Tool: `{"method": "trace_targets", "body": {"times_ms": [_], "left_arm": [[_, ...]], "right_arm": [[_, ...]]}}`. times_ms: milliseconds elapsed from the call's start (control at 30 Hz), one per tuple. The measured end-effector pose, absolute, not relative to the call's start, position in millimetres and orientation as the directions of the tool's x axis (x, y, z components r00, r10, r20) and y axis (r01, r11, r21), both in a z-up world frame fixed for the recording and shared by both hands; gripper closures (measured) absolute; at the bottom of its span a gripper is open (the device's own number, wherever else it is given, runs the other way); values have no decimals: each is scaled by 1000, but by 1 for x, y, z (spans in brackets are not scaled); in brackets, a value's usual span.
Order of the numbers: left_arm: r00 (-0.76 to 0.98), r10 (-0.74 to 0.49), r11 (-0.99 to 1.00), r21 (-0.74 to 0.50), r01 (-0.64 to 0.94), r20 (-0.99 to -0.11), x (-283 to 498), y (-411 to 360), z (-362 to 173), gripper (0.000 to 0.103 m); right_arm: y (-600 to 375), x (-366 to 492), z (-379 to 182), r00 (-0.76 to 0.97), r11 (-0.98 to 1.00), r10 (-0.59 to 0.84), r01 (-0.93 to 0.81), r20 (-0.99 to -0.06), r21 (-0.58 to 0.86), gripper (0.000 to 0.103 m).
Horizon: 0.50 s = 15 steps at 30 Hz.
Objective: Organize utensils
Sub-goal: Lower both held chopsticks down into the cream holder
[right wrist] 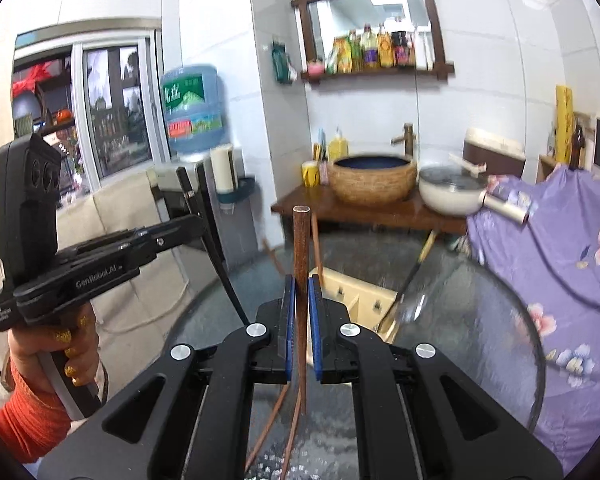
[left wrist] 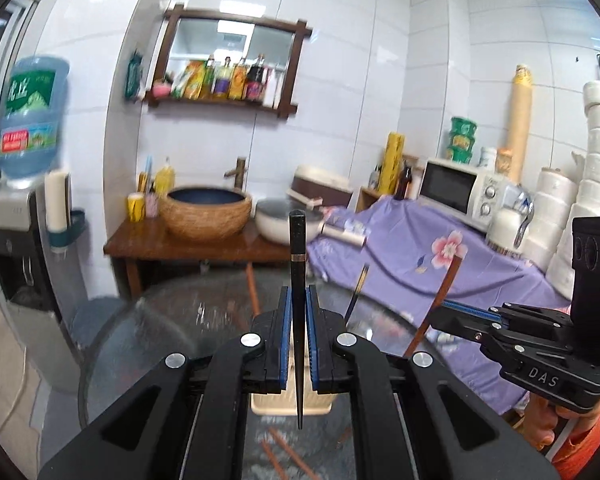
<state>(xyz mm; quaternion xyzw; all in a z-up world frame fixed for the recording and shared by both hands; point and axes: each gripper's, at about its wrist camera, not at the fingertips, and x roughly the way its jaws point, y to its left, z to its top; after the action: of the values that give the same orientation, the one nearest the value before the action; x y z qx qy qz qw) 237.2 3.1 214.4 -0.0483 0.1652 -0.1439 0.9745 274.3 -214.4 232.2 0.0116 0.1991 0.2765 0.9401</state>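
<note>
Left gripper (left wrist: 299, 300) is clamped on a black chopstick (left wrist: 298, 280), which stands nearly upright between the blue pads (left wrist: 286, 336). Its thick, square end rises well above the fingertips, and its thin point hangs below them, over a cream organizer (left wrist: 292, 404) on the glass table (left wrist: 160, 320). The stick is glossy black with a thin metallic band near the upper part and tapers to a fine tip.

Right gripper (right wrist: 302, 292) is likewise closed on a brown chopstick (right wrist: 301, 248), held upright between its pads (right wrist: 317, 336). The blunt top stands above the fingertips, and the lower end reaches down past them toward the table (right wrist: 480, 320). This stick is reddish-brown wood with a dull grain. Just behind and to the right of it lies the organizer (right wrist: 356, 300), its dividers showing, with another dark, gold-ended stick (right wrist: 414, 268) leaning out of it. More brown sticks (right wrist: 276, 412) lie on the glass under the gripper.

From the left view, the right gripper (left wrist: 440, 312) shows at the right edge, holding its brown chopstick (left wrist: 436, 304) tilted.
</note>
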Motion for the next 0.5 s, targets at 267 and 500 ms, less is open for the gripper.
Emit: {"method": "trace_targets", "body": {"times_ms": [267, 500], "left_arm": [[930, -239, 970, -111, 216, -280, 281, -18, 261, 96], [937, -169, 985, -75, 153, -307, 327, -27, 260, 96]], "right_arm": [[-214, 301, 294, 853, 891, 449, -450, -268, 59, 96], [-212, 340, 289, 882, 919, 388, -391, -268, 47, 96]]}}
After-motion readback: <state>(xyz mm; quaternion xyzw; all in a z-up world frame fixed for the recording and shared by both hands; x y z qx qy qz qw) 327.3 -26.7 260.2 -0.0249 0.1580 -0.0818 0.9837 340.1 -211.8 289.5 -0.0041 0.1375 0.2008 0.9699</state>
